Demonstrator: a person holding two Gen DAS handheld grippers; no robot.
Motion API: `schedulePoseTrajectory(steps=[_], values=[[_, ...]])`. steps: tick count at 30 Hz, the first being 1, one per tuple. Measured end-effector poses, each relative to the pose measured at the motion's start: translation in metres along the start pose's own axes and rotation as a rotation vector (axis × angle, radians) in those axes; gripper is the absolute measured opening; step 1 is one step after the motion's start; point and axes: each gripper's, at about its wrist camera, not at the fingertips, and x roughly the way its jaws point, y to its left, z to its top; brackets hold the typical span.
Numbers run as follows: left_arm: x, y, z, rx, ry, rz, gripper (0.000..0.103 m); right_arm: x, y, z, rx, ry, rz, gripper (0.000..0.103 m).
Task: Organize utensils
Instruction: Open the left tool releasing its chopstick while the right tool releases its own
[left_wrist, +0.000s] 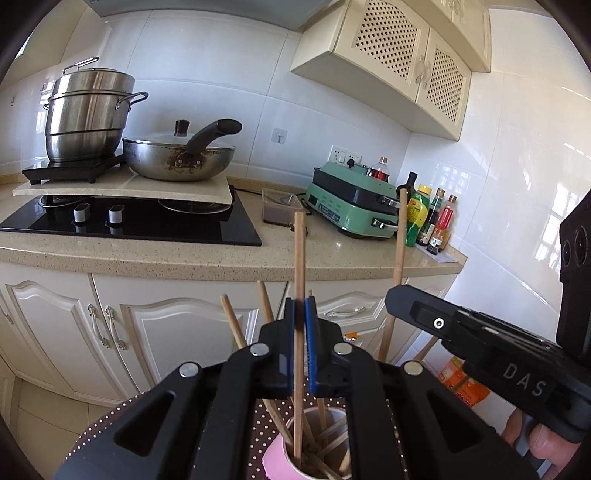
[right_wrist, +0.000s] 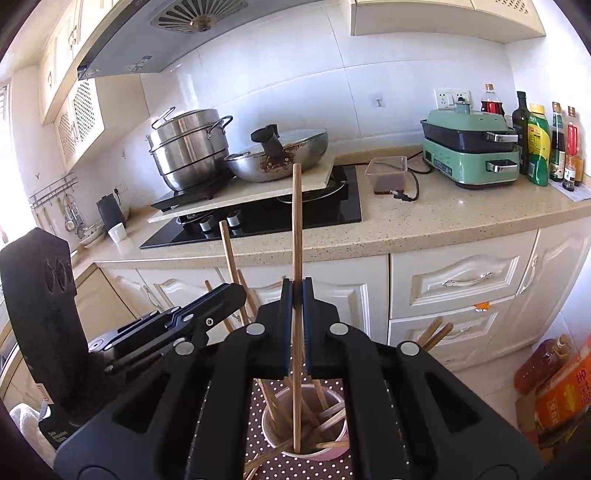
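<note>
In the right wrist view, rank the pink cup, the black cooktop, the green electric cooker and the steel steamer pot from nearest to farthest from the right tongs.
1. Pink cup: directly below the right tongs, which are shut on a chopstick.
2. Black cooktop: on the counter, ahead.
3. Green electric cooker at the back right and steel steamer pot at the back left: too close to call.

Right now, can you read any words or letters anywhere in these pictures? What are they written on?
"DAS": white letters on the black body of the right gripper, seen from the left wrist view.
"HD": on the orange box on the floor; the rest of its print is too blurred to read.
Labels on the sauce bottles: too small to read.
Label on the green cooker: too small to read.
</note>
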Motion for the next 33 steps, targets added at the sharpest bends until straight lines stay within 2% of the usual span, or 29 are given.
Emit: schedulePoseTrajectory(steps=[7,9,16,24,29,33], values=[[-0.006,0.001,-0.004,0.007,0.031,0.009,0.008,-0.004,0.005,-0.007,-0.006,0.017,-0.007,0.005],[-0.008,0.003,-0.005,0.011,0.035,0.017,0.024,-0.006,0.005,-0.010,-0.008,0.022,-0.012,0.005],[-0.021,0.007,-0.008,0.016,0.037,0.037,0.025,-0.012,0.007,-0.018,-0.011,0.036,-0.029,0.006],[-0.038,0.014,-0.011,0.024,0.038,0.067,0.035,-0.017,0.011,-0.032,-0.022,0.061,-0.052,0.006],[-0.052,0.022,-0.016,0.033,0.042,0.105,0.038,-0.020,0.011,-0.040,-0.017,0.086,-0.068,0.006],[-0.062,0.032,-0.019,0.004,0.049,0.121,0.040,-0.023,0.012,-0.046,-0.007,0.098,-0.076,0.006]])
